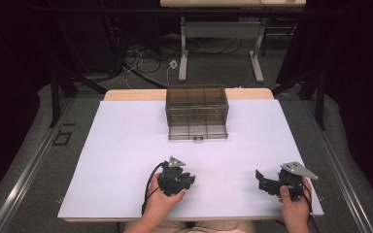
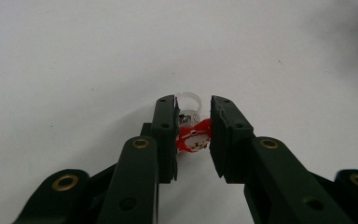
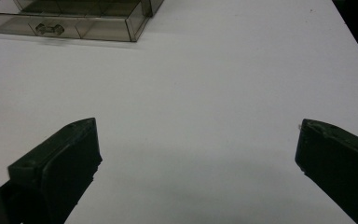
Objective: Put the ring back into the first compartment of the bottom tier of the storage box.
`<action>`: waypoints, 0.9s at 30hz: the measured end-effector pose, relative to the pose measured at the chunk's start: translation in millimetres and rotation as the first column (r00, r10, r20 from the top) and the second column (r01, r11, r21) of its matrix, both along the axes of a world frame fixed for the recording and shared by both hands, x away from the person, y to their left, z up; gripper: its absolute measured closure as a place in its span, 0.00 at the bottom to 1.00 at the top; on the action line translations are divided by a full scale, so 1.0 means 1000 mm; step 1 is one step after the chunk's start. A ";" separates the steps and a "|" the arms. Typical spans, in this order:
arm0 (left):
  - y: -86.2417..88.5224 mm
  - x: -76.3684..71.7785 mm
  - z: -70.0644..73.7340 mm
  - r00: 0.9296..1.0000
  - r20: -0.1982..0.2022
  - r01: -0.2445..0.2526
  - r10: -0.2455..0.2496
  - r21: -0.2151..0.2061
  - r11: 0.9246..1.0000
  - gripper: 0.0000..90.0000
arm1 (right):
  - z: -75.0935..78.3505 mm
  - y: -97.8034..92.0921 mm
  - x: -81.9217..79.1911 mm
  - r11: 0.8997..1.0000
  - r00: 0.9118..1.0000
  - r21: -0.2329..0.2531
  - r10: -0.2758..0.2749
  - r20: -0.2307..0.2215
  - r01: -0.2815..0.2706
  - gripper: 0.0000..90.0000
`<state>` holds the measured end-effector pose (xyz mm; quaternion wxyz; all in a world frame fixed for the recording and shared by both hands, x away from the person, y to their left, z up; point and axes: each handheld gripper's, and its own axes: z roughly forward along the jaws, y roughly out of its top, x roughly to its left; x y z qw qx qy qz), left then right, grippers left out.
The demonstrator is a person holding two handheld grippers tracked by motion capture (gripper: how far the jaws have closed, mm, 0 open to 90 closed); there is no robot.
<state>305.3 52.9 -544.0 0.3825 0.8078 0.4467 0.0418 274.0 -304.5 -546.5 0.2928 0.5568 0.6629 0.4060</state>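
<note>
Left gripper [image 2: 193,128] angled down over white table surface [image 2: 74,56]. Two black jaws rise from bottom, narrow gap between them, brass-coloured rivets on linkage arms. Small ring [image 2: 192,133] in gap: red ornament with white dots, clear plastic band arching beyond jaw tips. Red part touches left jaw's inner face and looks to reach right jaw too; firm grip not certain. Ring lies on table or just above it, cannot tell. Dark blur at top right corner.
</note>
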 end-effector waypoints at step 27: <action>0.015 0.005 0.011 0.998 0.023 -0.053 0.054 -0.044 0.998 0.80 | 0.000 0.000 0.000 1.000 1.000 -0.004 0.000 0.000 0.000 0.00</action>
